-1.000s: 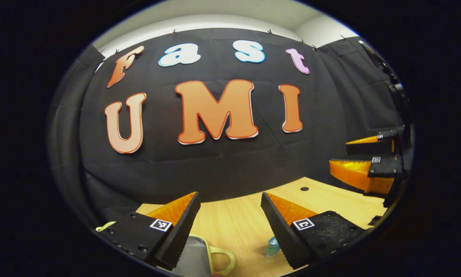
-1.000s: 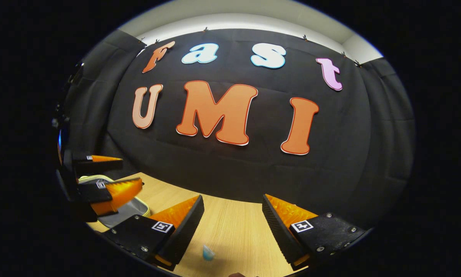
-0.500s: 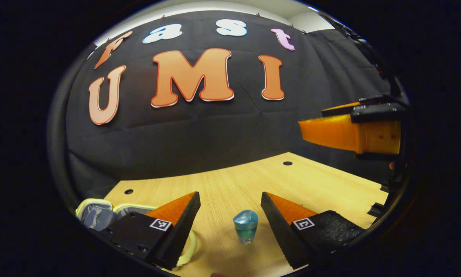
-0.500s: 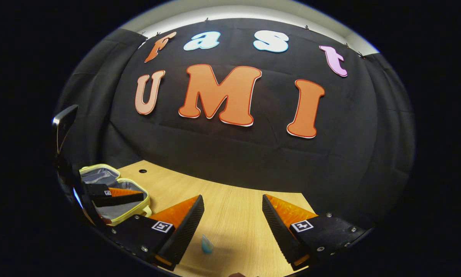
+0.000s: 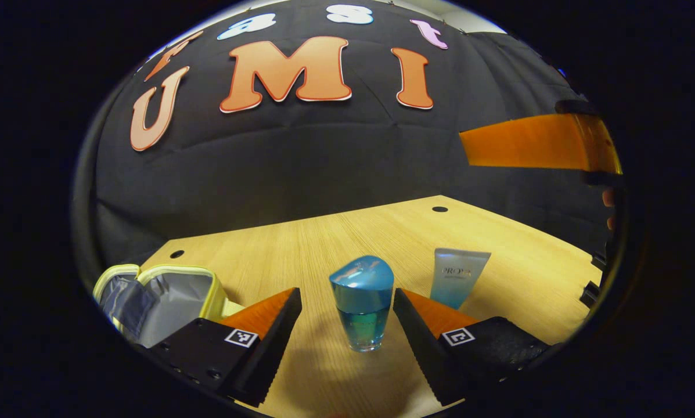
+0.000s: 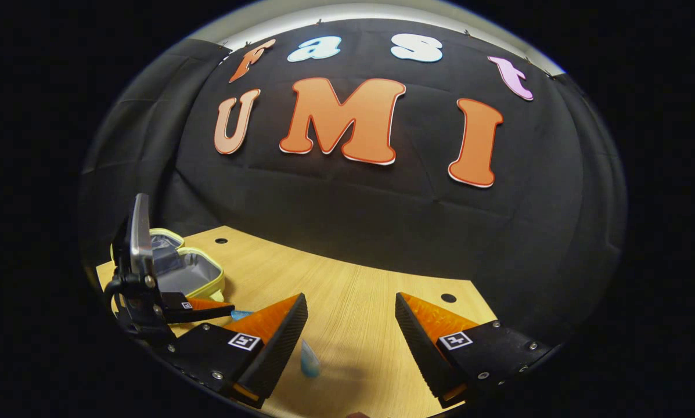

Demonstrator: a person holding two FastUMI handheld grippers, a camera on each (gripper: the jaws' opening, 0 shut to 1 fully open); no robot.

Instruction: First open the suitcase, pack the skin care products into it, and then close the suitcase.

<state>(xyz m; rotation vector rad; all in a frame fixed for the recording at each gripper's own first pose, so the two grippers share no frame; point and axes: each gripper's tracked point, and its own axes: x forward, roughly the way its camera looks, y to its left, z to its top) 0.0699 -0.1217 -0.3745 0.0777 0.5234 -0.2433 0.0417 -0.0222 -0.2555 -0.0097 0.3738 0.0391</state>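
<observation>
Two skin care items stand upright on the wooden surface (image 5: 335,232) in the left gripper view — a blue-capped bottle (image 5: 362,303) and a pale tube (image 5: 457,277) just right of it, apart. The left hand-held gripper (image 5: 347,325) has its fingers spread, bottle between them, not touching. One suitcase (image 5: 167,299) lies open at far left, grey lining showing. The right hand-held gripper (image 6: 350,331) is also spread wide, nothing between its fingers; the tube sits just by its left finger. Two small holes mark the surface's far edge.
</observation>
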